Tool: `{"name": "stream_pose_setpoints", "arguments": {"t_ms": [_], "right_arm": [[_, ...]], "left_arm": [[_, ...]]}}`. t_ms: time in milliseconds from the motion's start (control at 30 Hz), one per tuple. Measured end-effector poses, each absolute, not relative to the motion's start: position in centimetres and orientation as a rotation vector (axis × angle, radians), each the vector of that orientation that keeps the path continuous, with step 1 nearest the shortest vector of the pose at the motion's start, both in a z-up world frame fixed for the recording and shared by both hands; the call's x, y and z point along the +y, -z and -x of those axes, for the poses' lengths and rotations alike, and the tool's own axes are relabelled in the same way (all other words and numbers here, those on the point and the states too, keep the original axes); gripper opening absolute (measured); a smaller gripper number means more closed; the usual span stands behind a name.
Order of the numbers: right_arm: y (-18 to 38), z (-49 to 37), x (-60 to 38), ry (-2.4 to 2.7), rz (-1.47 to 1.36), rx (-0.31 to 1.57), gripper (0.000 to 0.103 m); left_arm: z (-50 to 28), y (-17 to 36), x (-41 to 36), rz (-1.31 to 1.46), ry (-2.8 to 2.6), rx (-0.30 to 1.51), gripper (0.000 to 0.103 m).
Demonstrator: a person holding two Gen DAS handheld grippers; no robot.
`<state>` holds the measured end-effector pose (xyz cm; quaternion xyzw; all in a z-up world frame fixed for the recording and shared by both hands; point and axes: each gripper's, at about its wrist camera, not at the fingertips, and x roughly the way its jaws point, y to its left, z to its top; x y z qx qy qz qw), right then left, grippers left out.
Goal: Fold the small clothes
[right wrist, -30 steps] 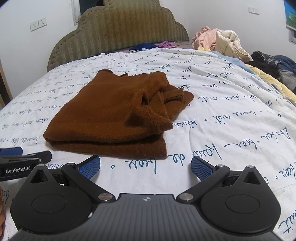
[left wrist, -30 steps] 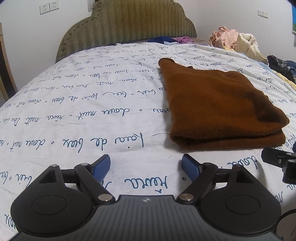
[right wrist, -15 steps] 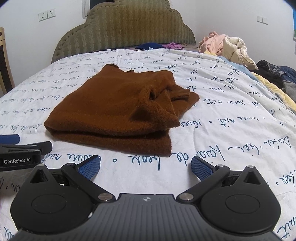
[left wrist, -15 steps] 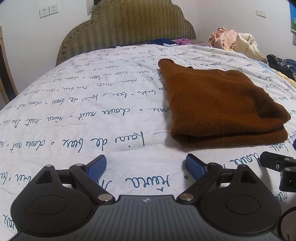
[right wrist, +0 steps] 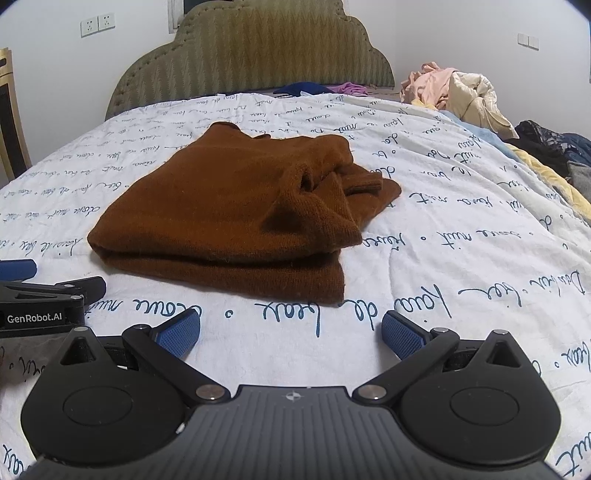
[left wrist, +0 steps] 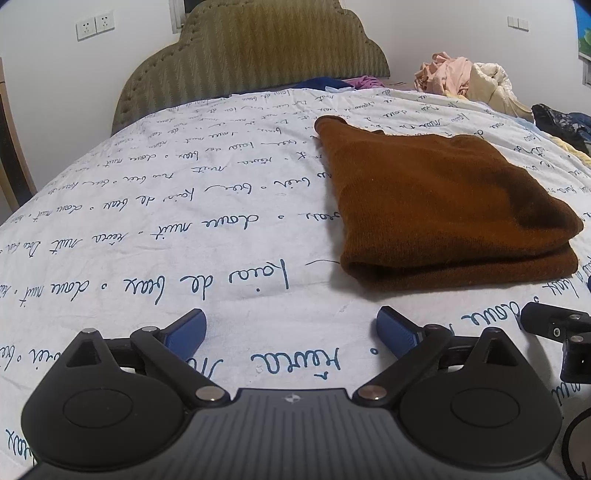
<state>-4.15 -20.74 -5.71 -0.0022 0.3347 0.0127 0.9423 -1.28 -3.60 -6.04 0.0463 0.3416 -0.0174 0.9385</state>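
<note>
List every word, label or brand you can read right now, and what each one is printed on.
"GenRobot.AI": white lettering on the side of the left gripper, in the right wrist view.
The white bedsheet carries repeated blue cursive script, upside down from here; I cannot read it reliably.
The brown sweater shows no label or print.
The wall sockets show no readable marking.

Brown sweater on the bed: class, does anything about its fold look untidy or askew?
Yes. On the brown sweater, the right side is bunched: a cuffed sleeve end pokes out crookedly beyond the folded stack instead of lying flat.
</note>
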Motion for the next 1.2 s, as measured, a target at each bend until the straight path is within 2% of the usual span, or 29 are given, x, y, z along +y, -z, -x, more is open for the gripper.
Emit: {"name": "stream_pose_setpoints", "arguments": {"t_ms": [667,933,1033,1200], "right_arm": [[3.6,4.5,-21.6,-0.09,-0.033,0.641,0.102],[1.9,2.8,-24.5,-0.075,-0.094,0.604,0.103],[1.5,0.9,-26.4,-0.092,-0.168,0.612,0.103],[2.3,-3.9,-30.4,-0.148,-0.393,0.685,0.103]], "left_arm": [[1.4,5.9,-3.5,-0.103,0.062,0.699,0.102],[0.5,1.8,-2.8,-0.17,0.119,0.599,0.102],[-2.7,0.2,-2.1,-0.108,0.177,0.65,0.102],[-10.0,0.5,-0.4,0.153,0.355,0.858,0.102]]}}
